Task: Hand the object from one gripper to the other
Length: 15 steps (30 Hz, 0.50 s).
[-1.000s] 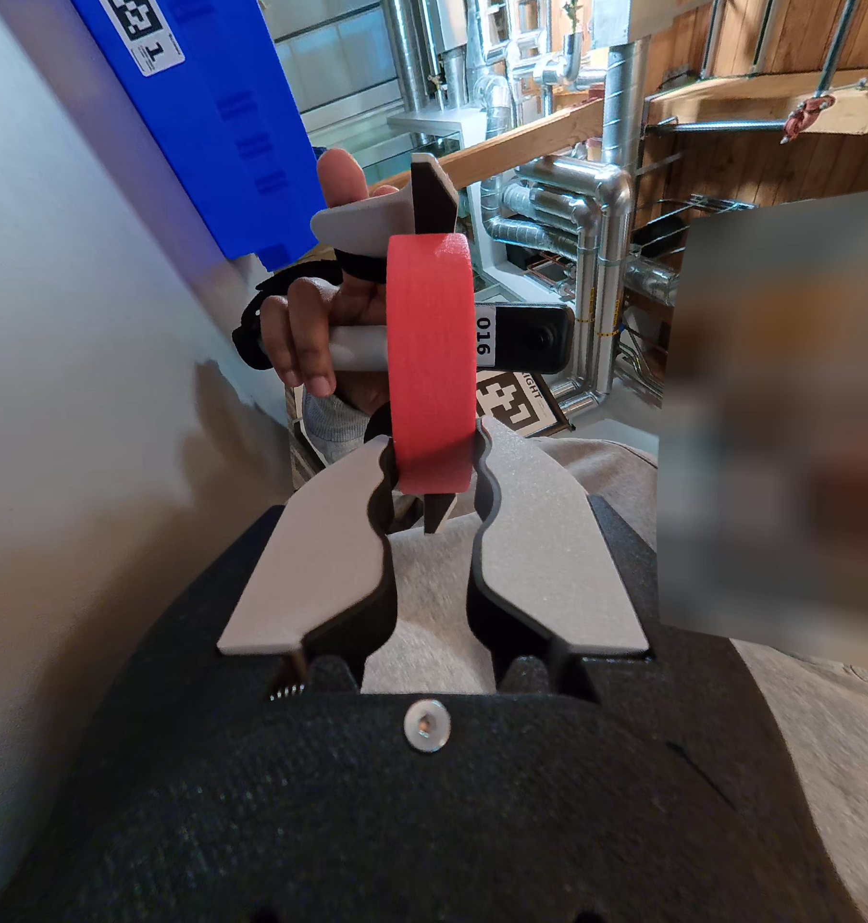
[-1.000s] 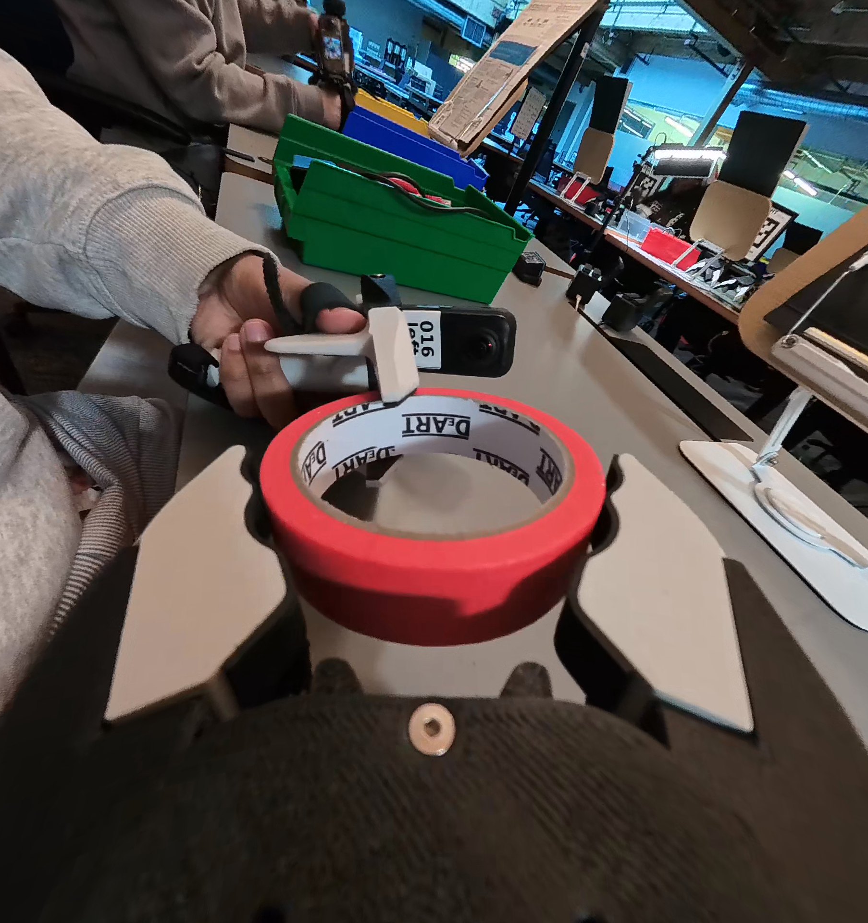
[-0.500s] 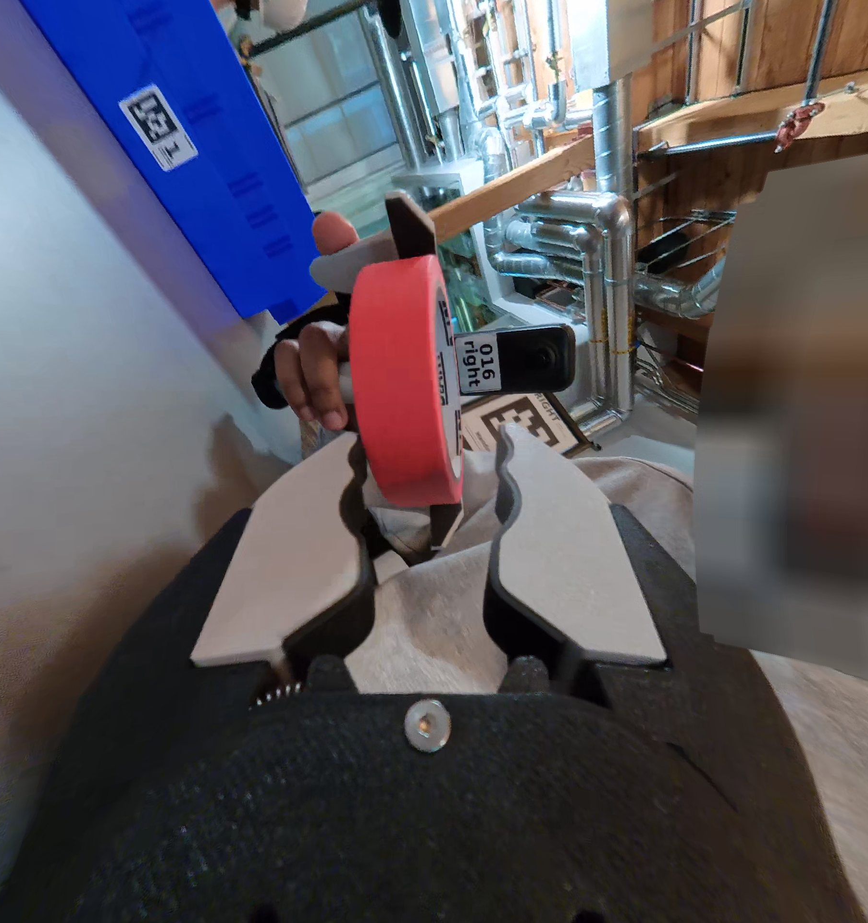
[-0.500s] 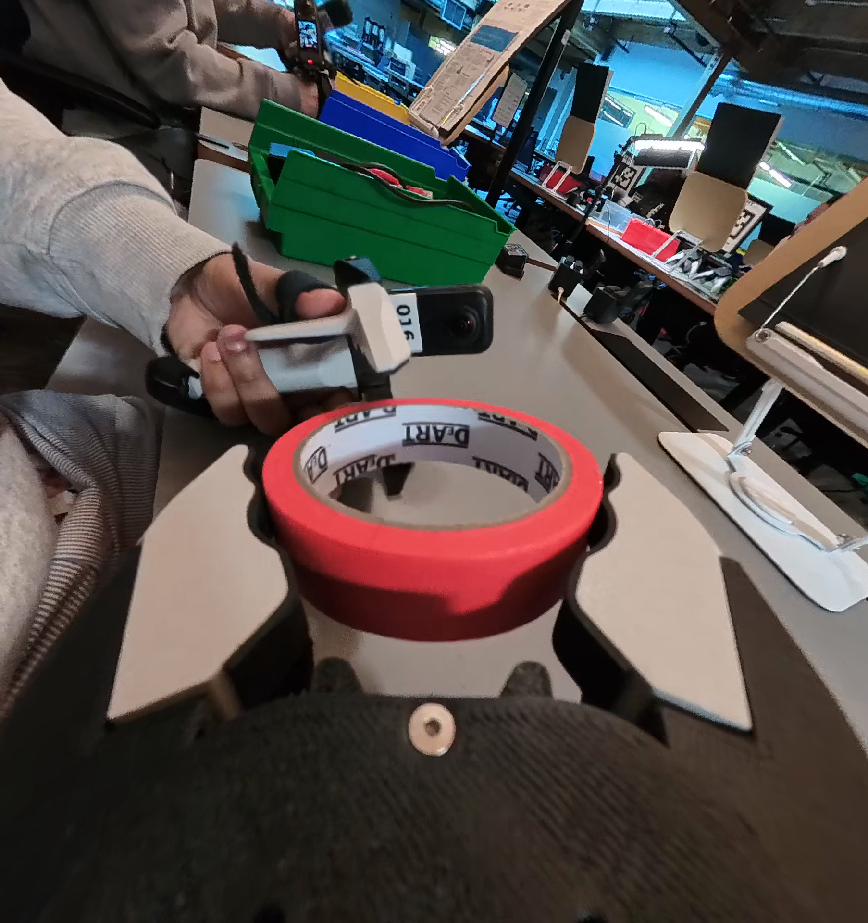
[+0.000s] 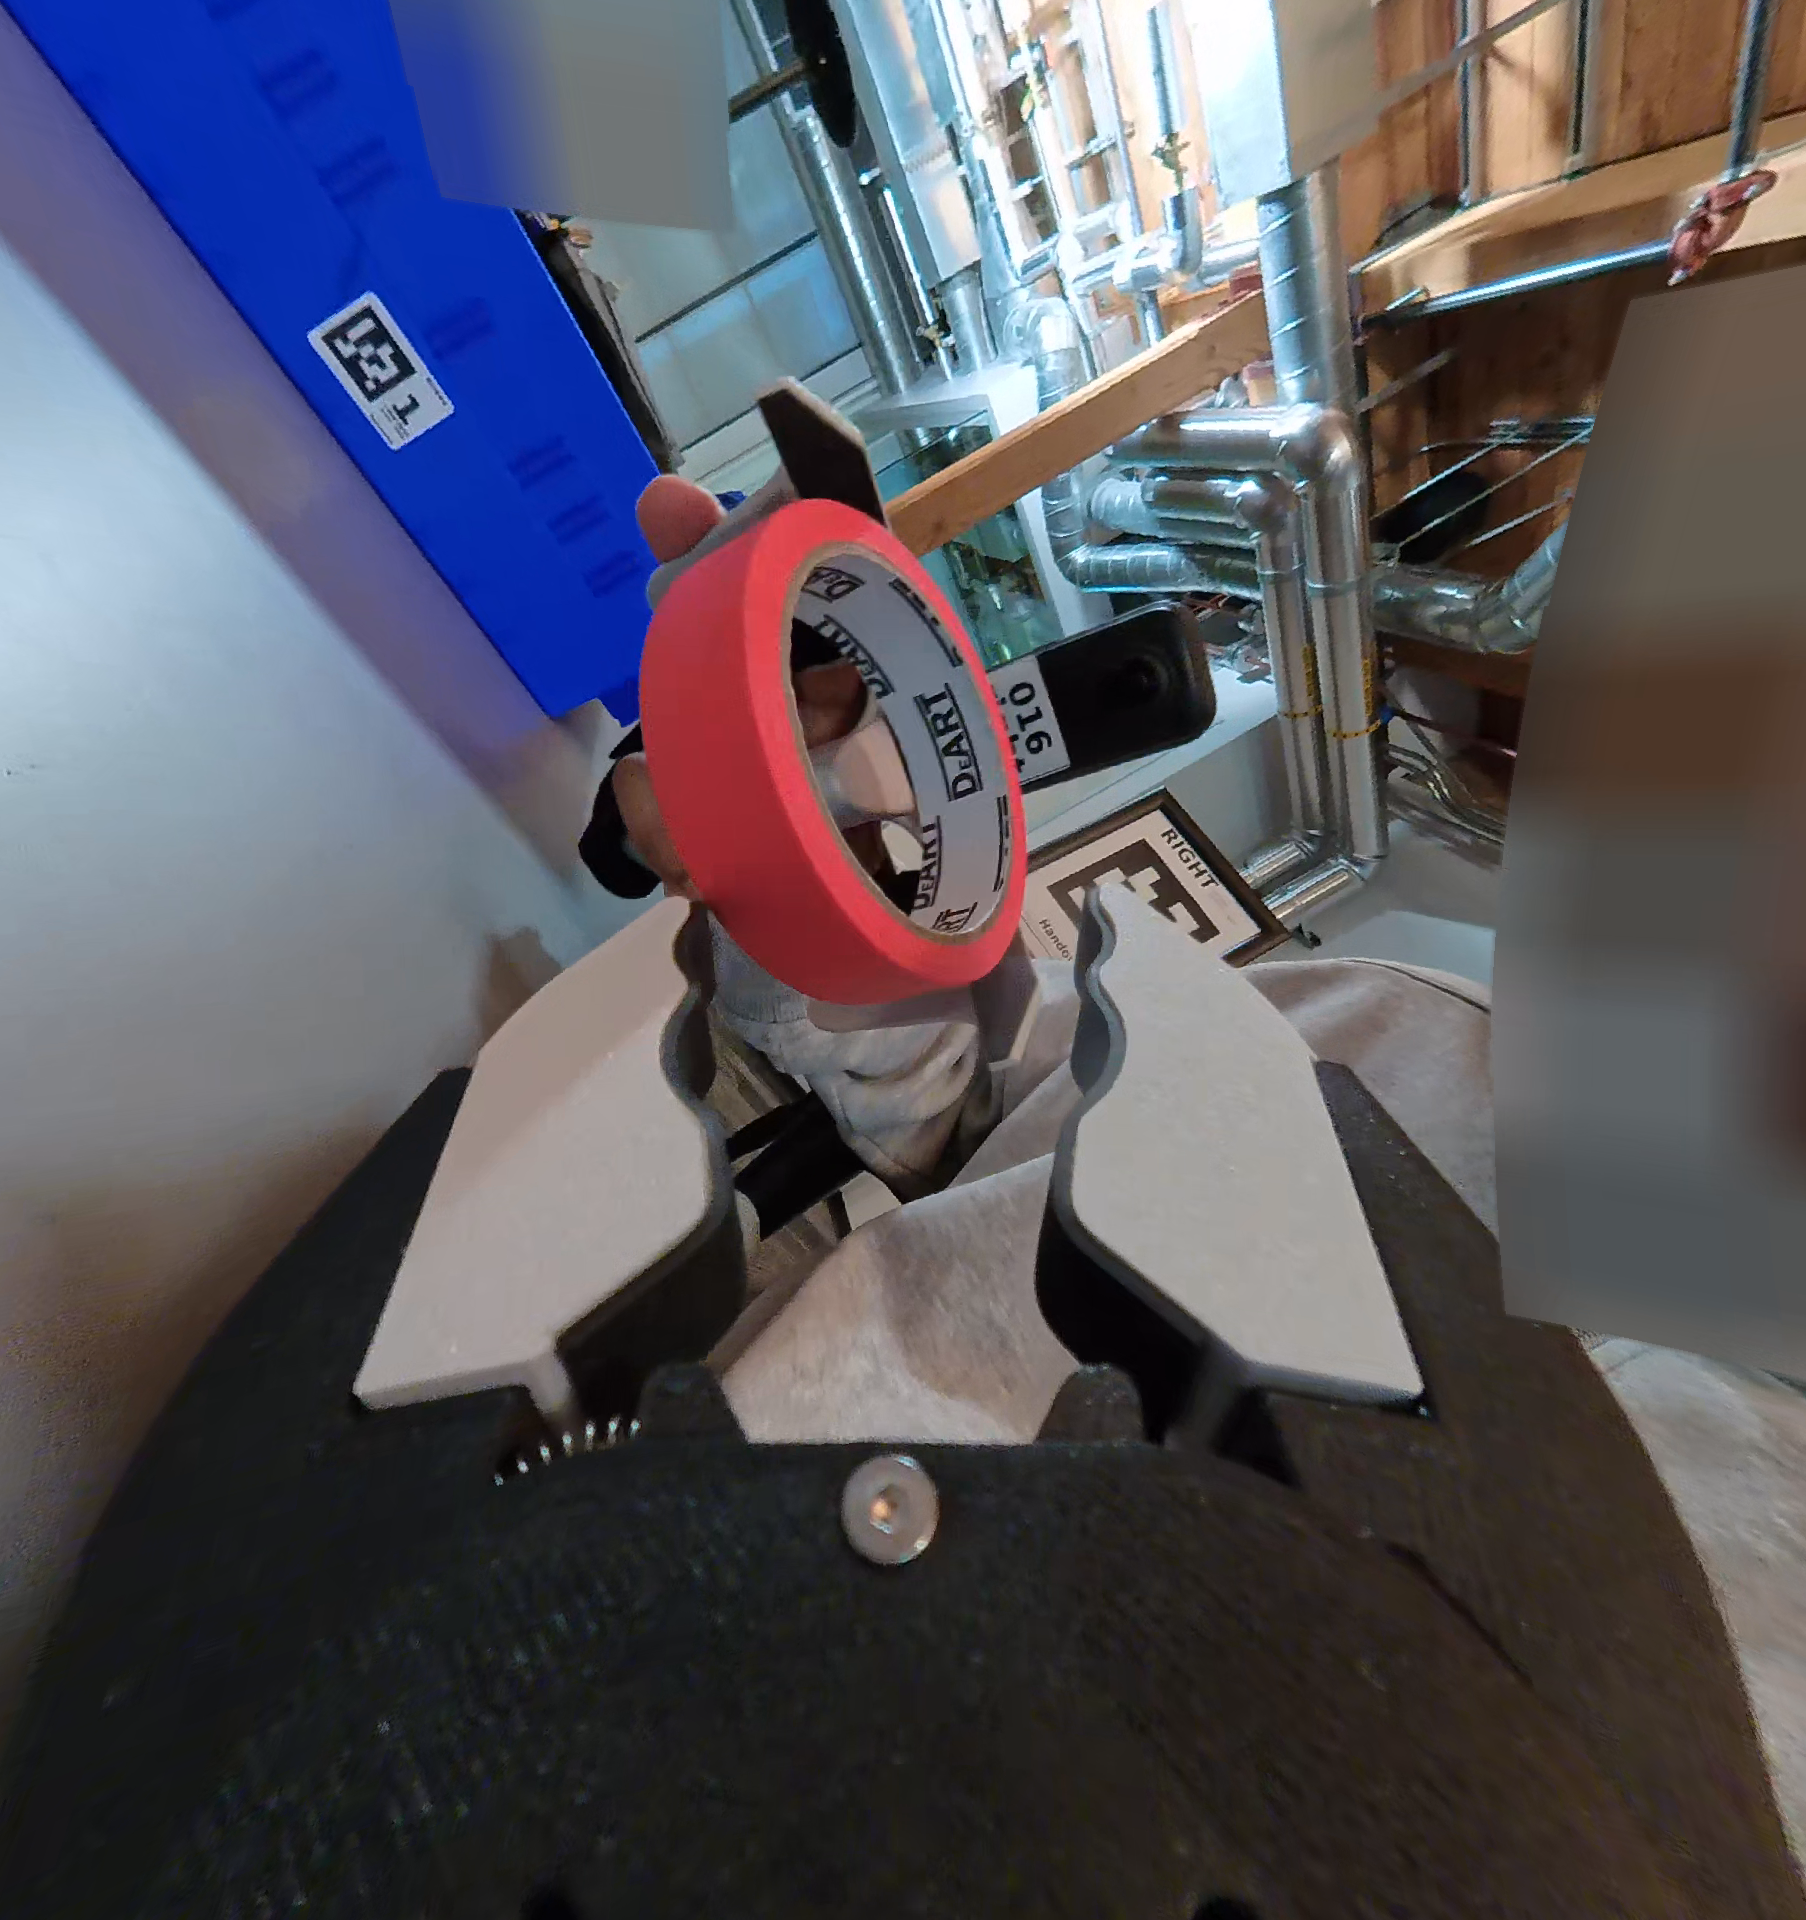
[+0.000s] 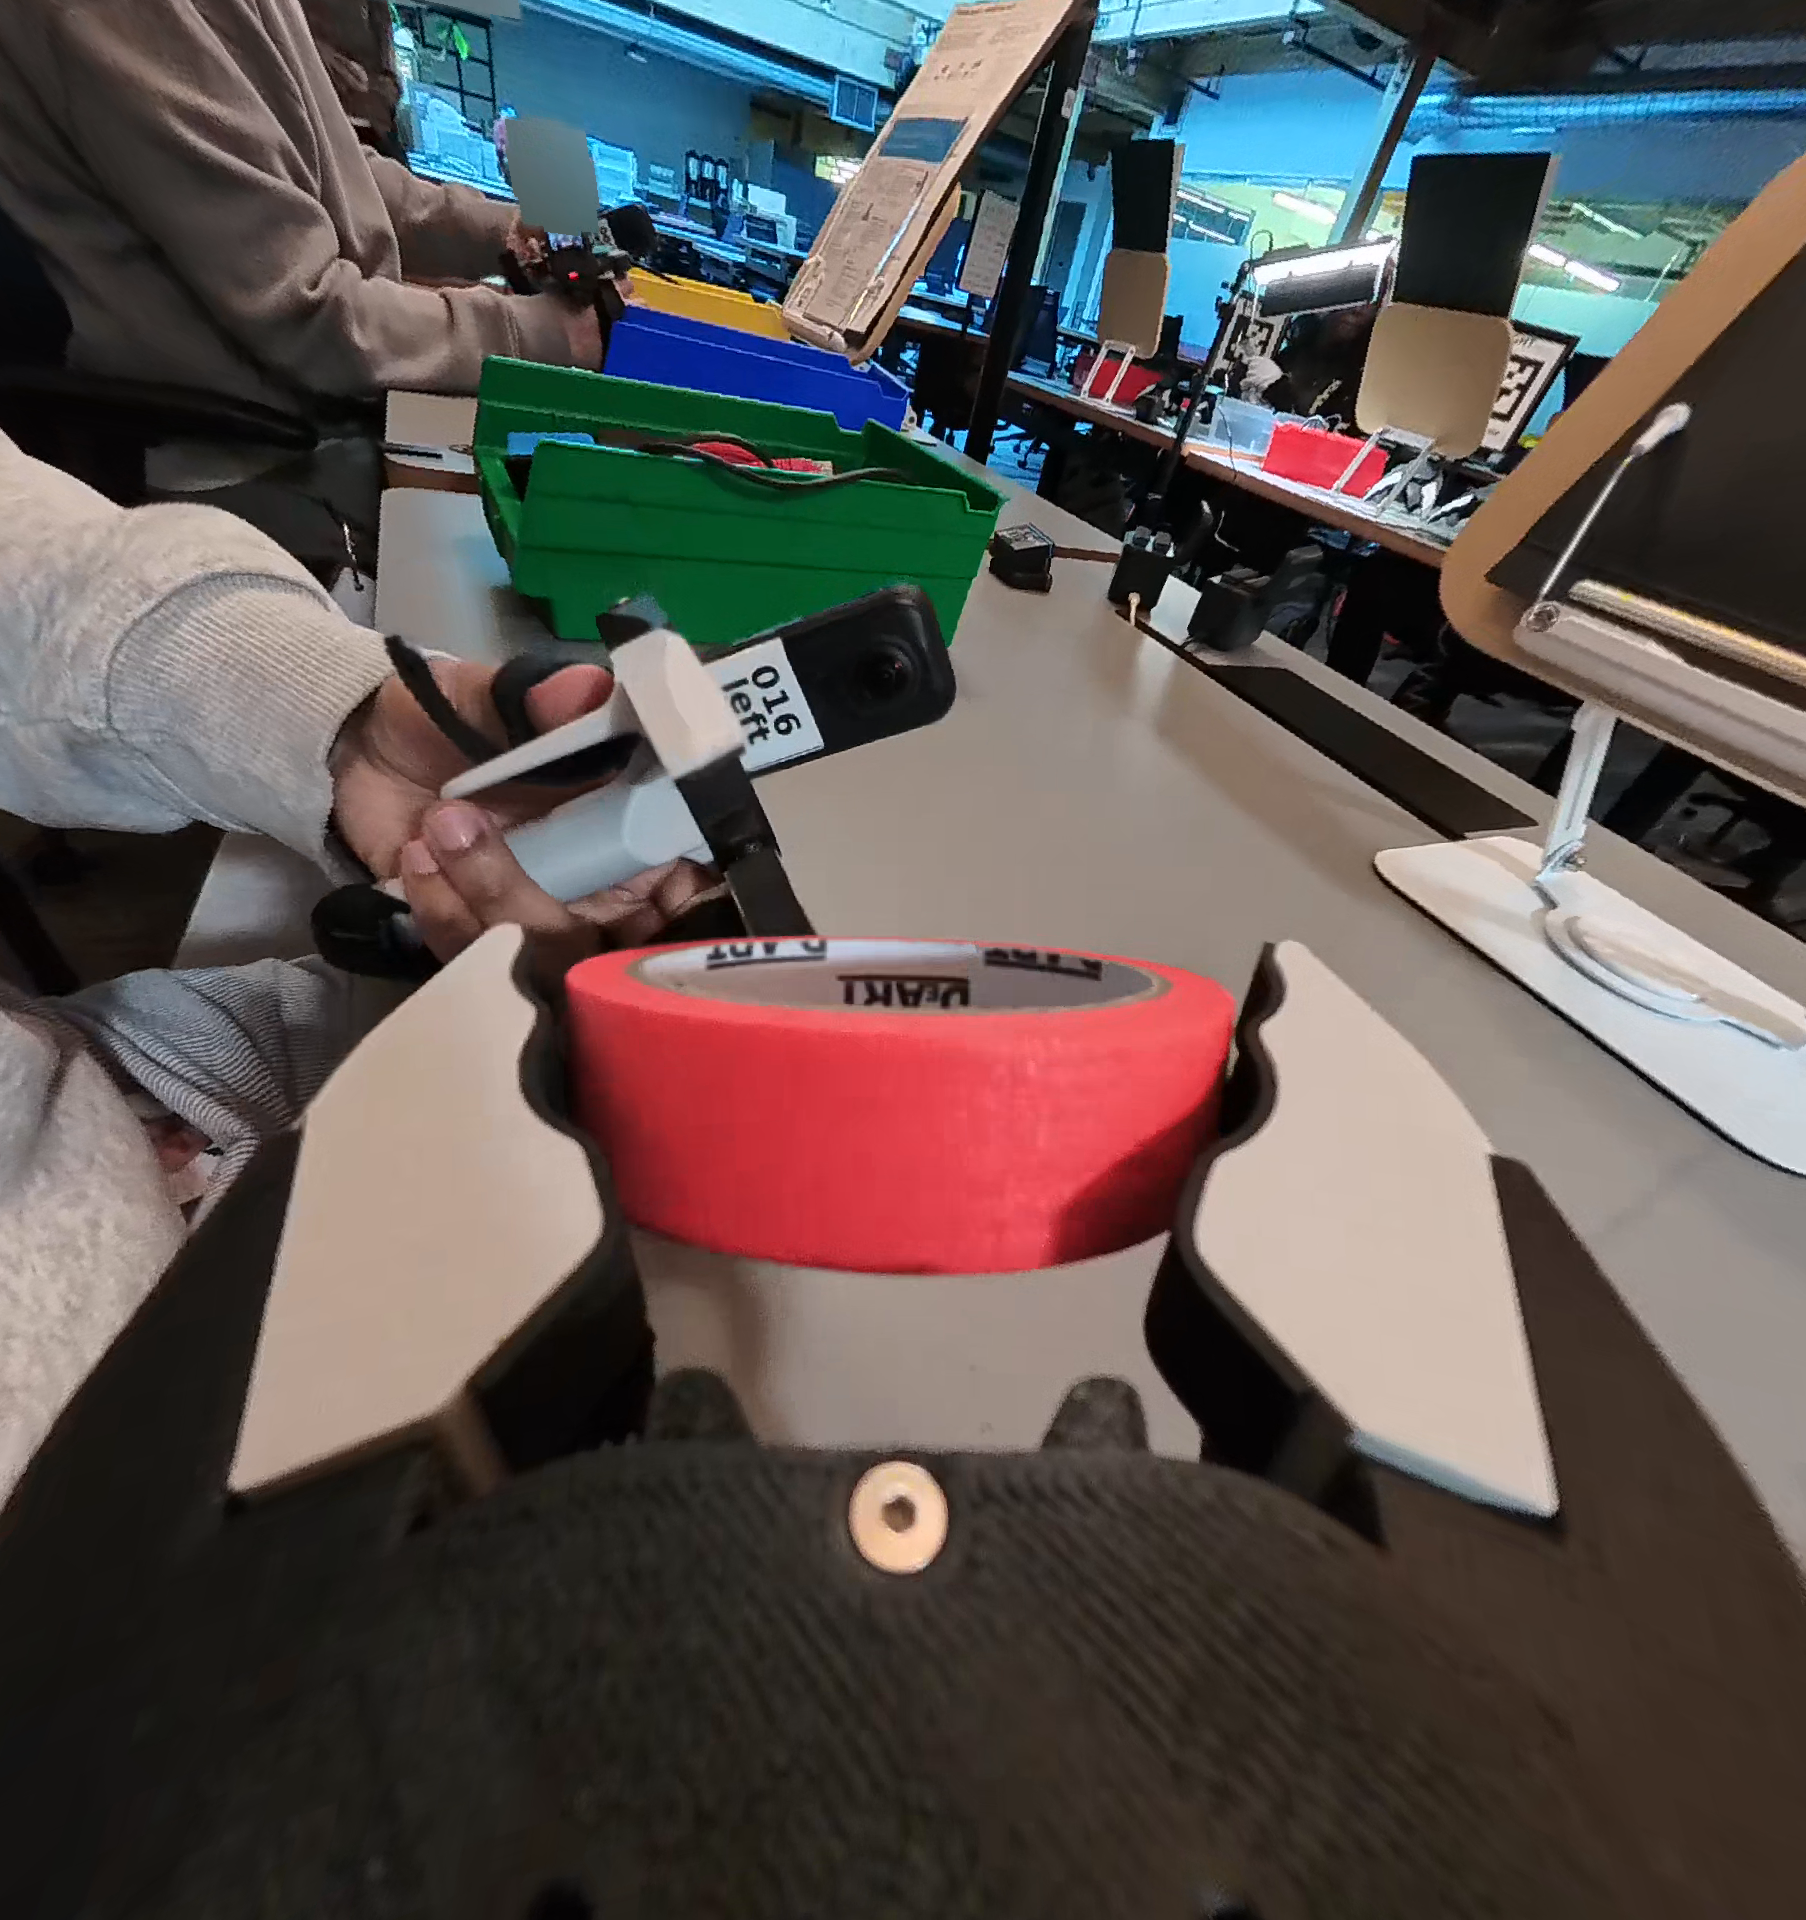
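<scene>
A red tape roll (image 6: 899, 1122) sits between the fingers of my right gripper (image 6: 899, 1039), which is shut on its outer rim and holds it above the table. In the left wrist view the roll (image 5: 733, 748) is tilted, showing its white core, and is held by the right gripper (image 5: 904, 727) farther off. My left gripper (image 5: 894, 935) is open, its fingertips (image 5: 1096, 925) just below the roll's lower edge and apart from it. From the right wrist view the left gripper (image 6: 717, 800) sits just behind the roll, held in a hand.
A grey table (image 6: 1086, 810) lies below. A green bin (image 6: 733, 540) and a blue bin (image 6: 753, 364) stand at the back left, near another person (image 6: 203, 208). A white stand base (image 6: 1626, 997) is at the right. Small black items (image 6: 1148, 551) lie mid-table.
My left gripper's fingers, which flanked the roll's rim, have spread apart and let it go. The roll, still in the right gripper, has tilted and drawn slightly away.
</scene>
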Each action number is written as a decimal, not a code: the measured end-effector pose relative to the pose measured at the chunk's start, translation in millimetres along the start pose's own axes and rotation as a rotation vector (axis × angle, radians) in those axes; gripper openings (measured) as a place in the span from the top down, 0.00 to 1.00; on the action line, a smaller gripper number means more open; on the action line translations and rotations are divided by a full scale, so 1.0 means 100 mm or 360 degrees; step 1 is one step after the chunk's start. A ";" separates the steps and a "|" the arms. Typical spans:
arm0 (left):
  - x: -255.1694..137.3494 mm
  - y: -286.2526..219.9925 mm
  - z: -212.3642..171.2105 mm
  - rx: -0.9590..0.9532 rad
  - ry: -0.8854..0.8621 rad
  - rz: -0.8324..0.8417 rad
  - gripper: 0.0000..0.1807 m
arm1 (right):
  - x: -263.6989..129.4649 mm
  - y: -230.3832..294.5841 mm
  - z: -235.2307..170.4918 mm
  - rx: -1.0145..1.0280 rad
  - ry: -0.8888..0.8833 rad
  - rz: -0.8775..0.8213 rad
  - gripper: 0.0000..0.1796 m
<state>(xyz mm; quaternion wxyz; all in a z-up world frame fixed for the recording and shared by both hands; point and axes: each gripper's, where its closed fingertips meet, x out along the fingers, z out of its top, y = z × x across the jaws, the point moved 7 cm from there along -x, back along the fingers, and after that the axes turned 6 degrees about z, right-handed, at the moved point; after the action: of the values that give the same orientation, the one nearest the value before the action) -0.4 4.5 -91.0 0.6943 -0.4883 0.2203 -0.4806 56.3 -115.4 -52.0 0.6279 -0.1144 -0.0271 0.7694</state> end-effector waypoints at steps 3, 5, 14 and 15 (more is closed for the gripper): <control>0.01 0.01 -0.02 0.0006 0.0020 0.0029 0.61 | 0.00 0.00 0.02 0.0003 -0.0001 -0.0002 0.31; 0.01 0.04 -0.02 0.0012 0.0021 0.0082 0.59 | 0.00 0.00 0.01 0.0006 0.0009 -0.0002 0.30; -0.10 -0.17 0.16 0.0572 -0.0174 0.0402 0.68 | 0.05 0.00 -0.06 -0.0054 0.0153 -0.0041 0.31; -0.07 -0.21 0.14 0.0634 -0.0140 0.0401 0.70 | 0.06 0.01 -0.08 -0.0081 0.0196 -0.0052 0.30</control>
<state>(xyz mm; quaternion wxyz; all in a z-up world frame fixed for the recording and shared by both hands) -2.6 16.0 -67.6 0.8404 -0.3308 0.1500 -0.4023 56.1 -110.8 -60.6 0.6378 -0.1769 -0.0099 0.7496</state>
